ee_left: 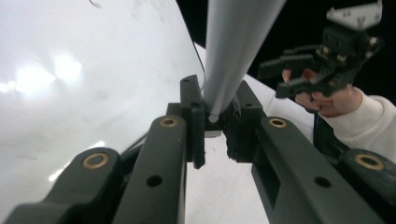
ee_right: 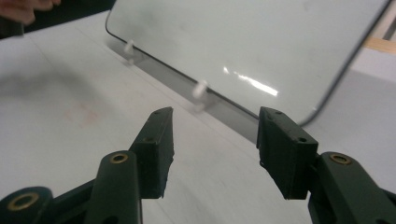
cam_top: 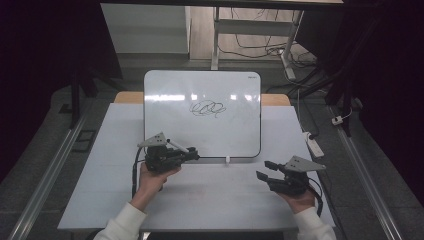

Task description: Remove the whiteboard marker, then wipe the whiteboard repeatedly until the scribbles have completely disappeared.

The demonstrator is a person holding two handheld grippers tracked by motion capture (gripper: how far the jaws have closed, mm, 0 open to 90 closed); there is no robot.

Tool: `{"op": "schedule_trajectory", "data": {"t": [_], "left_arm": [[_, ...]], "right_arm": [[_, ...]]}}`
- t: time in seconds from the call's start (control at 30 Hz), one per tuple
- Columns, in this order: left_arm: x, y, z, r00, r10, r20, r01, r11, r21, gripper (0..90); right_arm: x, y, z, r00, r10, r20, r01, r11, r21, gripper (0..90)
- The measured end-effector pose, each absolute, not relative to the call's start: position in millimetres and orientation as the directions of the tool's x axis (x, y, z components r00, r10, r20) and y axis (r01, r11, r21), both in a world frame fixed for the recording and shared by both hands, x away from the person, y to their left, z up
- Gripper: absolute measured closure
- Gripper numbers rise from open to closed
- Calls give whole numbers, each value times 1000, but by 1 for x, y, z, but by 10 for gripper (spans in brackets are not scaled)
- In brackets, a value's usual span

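While the left gripper (cam_top: 192, 155) clamps a grey marker (ee_left: 233, 51), the right gripper's (cam_top: 264, 170) jaws gape.

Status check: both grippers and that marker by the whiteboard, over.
Left gripper shut on the grey marker, at the whiteboard's near edge. Right gripper open, empty, over bare table. Scribble on the board. Nothing in the way.

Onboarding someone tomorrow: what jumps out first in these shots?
The whiteboard at the centre of the table, with a black scribble on it. Next, the left tool at the board's lower left edge, shut on a grey marker that points toward the board. The right tool hovers open and empty over the table near the board's lower right corner.
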State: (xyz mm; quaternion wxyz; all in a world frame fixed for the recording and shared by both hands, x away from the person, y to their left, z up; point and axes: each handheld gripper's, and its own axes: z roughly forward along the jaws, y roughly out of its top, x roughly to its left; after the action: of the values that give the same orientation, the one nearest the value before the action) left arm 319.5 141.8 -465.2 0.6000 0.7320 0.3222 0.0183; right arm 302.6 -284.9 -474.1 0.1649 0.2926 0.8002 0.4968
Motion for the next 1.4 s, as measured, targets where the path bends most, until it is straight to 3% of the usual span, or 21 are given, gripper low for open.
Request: {"op": "schedule_trajectory", "data": {"t": [0.2,0.5,0.7,0.93,1.17,1.4], "left_arm": [[321,146,-460,779,522,-347,425,-32,905,780],[332,142,-449,762,582,-284,352,-3,936,780],[379,135,-433,703,682,-201,284,-10,959,780],[434,127,-434,609,775,-168,274,-7,962,780],[456,125,-437,582,795,-169,281,-2,960,781],[465,84,-444,629,762,-153,273,-33,961,781]], "right_arm": [[299,-317,-485,-742,670,40,318,298,900,450],[297,-315,-488,-733,680,16,311,314,897,450],[301,-311,-489,-734,679,17,318,321,892,451],[303,-309,-492,-741,672,25,326,327,887,456],[306,-311,-494,-740,672,38,337,320,885,460],[304,-309,-492,-749,661,43,332,318,888,460]]}}
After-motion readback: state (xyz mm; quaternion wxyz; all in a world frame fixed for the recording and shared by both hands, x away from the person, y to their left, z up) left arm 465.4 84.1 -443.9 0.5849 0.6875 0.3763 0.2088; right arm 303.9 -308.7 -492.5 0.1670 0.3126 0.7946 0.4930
